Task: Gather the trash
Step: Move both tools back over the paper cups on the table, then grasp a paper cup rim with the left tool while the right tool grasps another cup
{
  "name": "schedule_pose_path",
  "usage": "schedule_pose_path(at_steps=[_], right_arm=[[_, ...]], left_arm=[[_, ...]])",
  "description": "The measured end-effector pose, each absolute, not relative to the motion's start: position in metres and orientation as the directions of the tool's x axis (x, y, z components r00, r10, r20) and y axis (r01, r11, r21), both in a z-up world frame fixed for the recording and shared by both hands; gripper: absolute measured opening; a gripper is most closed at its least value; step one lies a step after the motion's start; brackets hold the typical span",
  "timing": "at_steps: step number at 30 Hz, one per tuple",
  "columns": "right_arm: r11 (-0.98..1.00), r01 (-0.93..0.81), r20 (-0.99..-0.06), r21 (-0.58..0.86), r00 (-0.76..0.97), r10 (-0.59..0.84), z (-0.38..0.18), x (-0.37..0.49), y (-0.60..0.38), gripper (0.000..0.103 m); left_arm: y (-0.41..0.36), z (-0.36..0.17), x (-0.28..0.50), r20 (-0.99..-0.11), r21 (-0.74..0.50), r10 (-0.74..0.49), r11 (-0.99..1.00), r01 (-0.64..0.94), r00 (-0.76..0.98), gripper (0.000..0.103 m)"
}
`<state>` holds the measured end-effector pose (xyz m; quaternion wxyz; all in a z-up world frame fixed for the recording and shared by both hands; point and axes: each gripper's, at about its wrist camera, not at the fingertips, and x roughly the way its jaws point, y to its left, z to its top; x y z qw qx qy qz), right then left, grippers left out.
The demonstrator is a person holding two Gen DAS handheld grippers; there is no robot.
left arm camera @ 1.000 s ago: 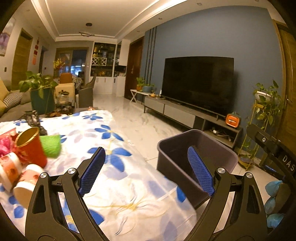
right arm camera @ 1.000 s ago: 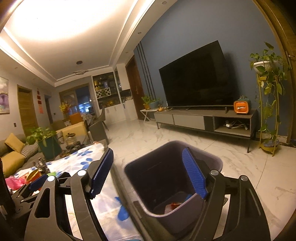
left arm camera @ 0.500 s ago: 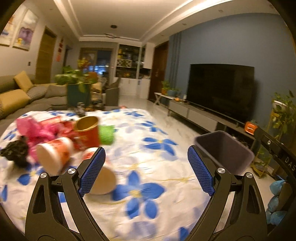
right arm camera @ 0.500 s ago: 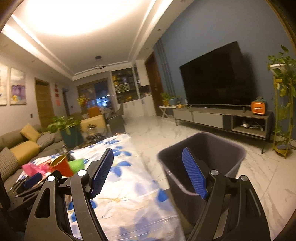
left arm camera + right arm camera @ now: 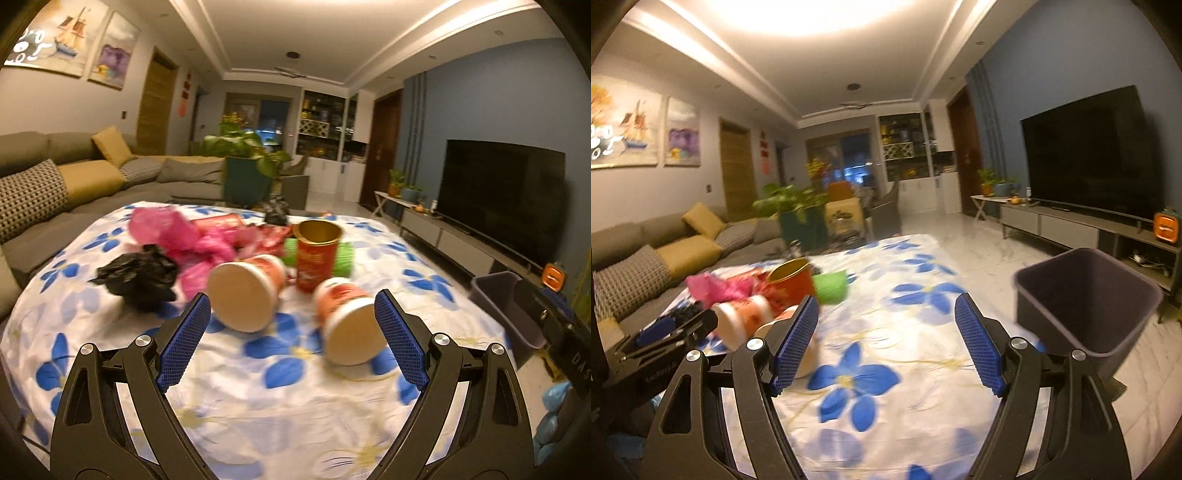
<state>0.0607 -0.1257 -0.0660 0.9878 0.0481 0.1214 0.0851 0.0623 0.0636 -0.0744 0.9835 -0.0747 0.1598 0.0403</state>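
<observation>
Left hand-held gripper (image 5: 291, 339): its jaws stood wide apart and empty, low over the counter (image 5: 258, 387) and aimed at the pile of trash.
Right hand-held gripper (image 5: 886, 339): jaws also apart, holding nothing, hanging over a bare stretch of the flowered cloth with the bin (image 5: 1086, 302) just off its right finger.
Trash: two cups lay on their sides, the left cup (image 5: 245, 291) and the right cup (image 5: 347, 325), both with their round ends toward the left camera; behind them stood a red can (image 5: 317, 254) with a green cup (image 5: 343, 258) beside it, a pink plastic bag (image 5: 177, 236) and a crumpled black bag (image 5: 138, 277).
Bin: it sat past the counter's right edge, well apart from the pile.
Rolling risk: the tipped cups looked free to roll, so a finger nudging one before closing would likely send it away or off the edge.
Crowding risk: the right cup lay near the red can, and a wide approach could knock the can over.
Grip risk: thin cup walls would probably crush or slip if pinched near the rim.
Blur: both views were smeared, so exact gaps between the items could not be told.
</observation>
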Motion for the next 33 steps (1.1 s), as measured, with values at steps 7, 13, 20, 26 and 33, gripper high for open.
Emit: schedule_pose_path(at_steps=[7, 13, 20, 26, 33], right_arm=[[0.975, -0.213, -0.273, 0.062, 0.936, 0.222, -0.085, 0.081, -0.092, 0.068], [0.966, -0.248, -0.310, 0.068, 0.915, 0.257, -0.101, 0.101, -0.078, 0.061], [0.956, -0.284, -0.337, 0.071, 0.895, 0.291, -0.111, 0.117, -0.067, 0.053], [0.945, -0.319, -0.353, 0.066, 0.879, 0.321, -0.115, 0.131, -0.056, 0.039], [0.938, -0.340, -0.375, 0.065, 0.863, 0.339, -0.121, 0.140, -0.050, 0.019]], left_arm=[[0.085, -0.085, 0.066, -0.336, -0.143, 0.098, 0.978, -0.153, 0.937, 0.088], [0.088, -0.093, 0.082, -0.360, -0.137, 0.093, 0.979, -0.151, 0.928, 0.081], [0.086, -0.100, 0.100, -0.379, -0.133, 0.085, 0.980, -0.146, 0.921, 0.074], [0.084, -0.103, 0.114, -0.404, -0.132, 0.075, 0.981, -0.139, 0.912, 0.061], [0.086, -0.107, 0.132, -0.444, -0.154, 0.033, 0.982, -0.113, 0.895, 0.029]])
